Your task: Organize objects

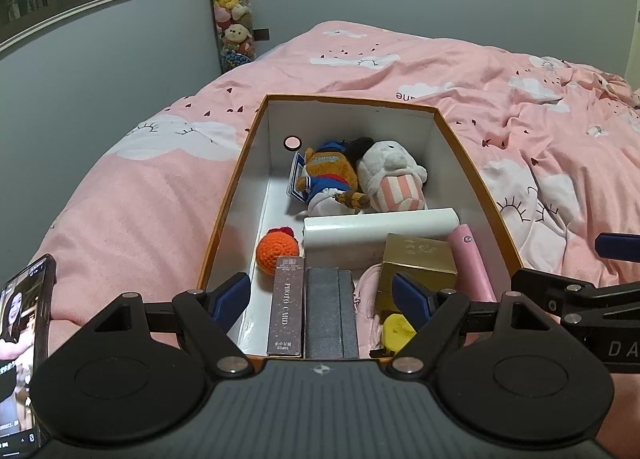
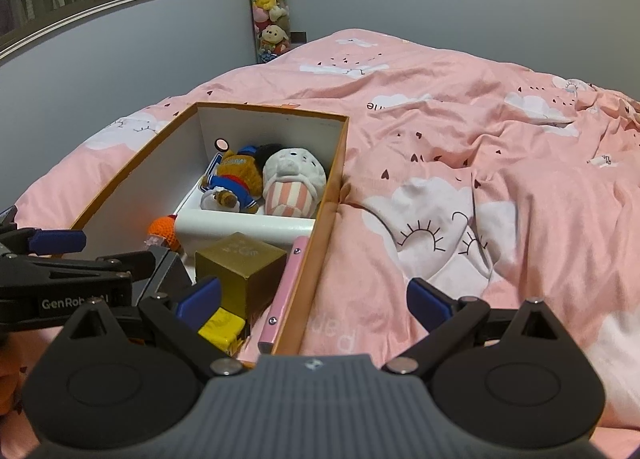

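An open orange-walled cardboard box [image 1: 472, 163] [image 2: 132, 167] lies on the pink bed. Inside are a brown plush in blue clothes [image 1: 332, 175] [image 2: 236, 179], a white and pink striped plush [image 1: 394, 179] [image 2: 294, 183], a white inner tray [image 1: 380, 225], an orange crochet ball [image 1: 278, 253] [image 2: 164, 231], a gold box [image 1: 418, 259] [image 2: 240, 263], a pink stick [image 1: 472, 263] [image 2: 286, 287], a "PHOTO CARD" box [image 1: 286, 307], a grey case [image 1: 330, 311] and a yellow item [image 1: 398, 333] [image 2: 222, 327]. My left gripper [image 1: 322, 297] is open and empty over the box's near end. My right gripper [image 2: 314, 301] is open and empty above the box's right wall.
A phone [image 1: 24, 339] with a lit screen lies on the bed at the left. The pink duvet [image 2: 480, 179] with cloud prints spreads to the right. A tall tube of plush toys [image 1: 232, 3] stands in the room's corner.
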Tool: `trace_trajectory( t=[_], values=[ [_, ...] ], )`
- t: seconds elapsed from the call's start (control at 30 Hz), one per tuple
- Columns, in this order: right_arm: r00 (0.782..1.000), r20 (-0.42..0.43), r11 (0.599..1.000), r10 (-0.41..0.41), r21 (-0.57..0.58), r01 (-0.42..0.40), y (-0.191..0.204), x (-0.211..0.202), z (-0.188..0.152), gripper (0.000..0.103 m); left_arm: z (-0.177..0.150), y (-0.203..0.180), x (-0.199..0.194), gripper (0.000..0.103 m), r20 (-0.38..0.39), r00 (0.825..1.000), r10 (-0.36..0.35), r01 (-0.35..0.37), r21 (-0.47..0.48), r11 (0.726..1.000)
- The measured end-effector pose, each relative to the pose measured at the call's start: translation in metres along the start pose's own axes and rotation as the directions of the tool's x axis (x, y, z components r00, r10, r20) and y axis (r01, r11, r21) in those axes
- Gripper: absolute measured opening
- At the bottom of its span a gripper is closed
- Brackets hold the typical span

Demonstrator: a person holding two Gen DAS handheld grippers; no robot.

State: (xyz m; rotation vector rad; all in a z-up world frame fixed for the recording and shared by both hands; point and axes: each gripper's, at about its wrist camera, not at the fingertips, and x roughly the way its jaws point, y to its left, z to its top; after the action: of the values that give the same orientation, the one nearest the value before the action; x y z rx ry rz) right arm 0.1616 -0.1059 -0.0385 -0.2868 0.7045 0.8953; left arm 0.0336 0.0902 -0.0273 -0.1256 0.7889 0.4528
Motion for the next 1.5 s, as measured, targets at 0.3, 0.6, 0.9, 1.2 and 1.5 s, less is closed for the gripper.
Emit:
trace_trajectory(
  t=[0.3, 0.6, 0.9, 1.2, 1.5],
  values=[
    [1.0, -0.003, 1.0, 0.002, 0.001, -0.002, -0.0002, 0.0005, -0.0007, 0.099, 0.0006, -0.0006, 0.0003, 0.094, -0.004, 1.0, 0.002, -0.002, 0.0, 1.0],
    [1.0, -0.008, 1.0, 0.003, 0.0, -0.003, -0.0014, 0.002, -0.0014, 0.099, 0.0009, -0.001, -0.0002, 0.094, -0.003, 1.0, 0.001, -0.001, 0.003, 1.0],
    [1.0, -0.01, 1.0, 0.003, 0.001, -0.003, -0.0013, 0.0026, -0.0018, 0.099, 0.0006, -0.0025, -0.0001, 0.094, -0.001, 1.0, -0.003, 0.003, 0.009, 1.0],
    [1.0, -0.013, 1.0, 0.006, 0.0, -0.006, -0.0017, 0.003, -0.0032, 0.099, 0.0004, -0.0024, -0.0003, 0.094, -0.001, 1.0, -0.002, 0.002, 0.01, 1.0],
    [1.0, -0.014, 1.0, 0.006, 0.001, -0.006, -0.0019, 0.0031, -0.0031, 0.099, -0.0007, -0.0037, -0.0003, 0.094, -0.001, 1.0, -0.006, 0.006, 0.015, 1.0]
  ],
)
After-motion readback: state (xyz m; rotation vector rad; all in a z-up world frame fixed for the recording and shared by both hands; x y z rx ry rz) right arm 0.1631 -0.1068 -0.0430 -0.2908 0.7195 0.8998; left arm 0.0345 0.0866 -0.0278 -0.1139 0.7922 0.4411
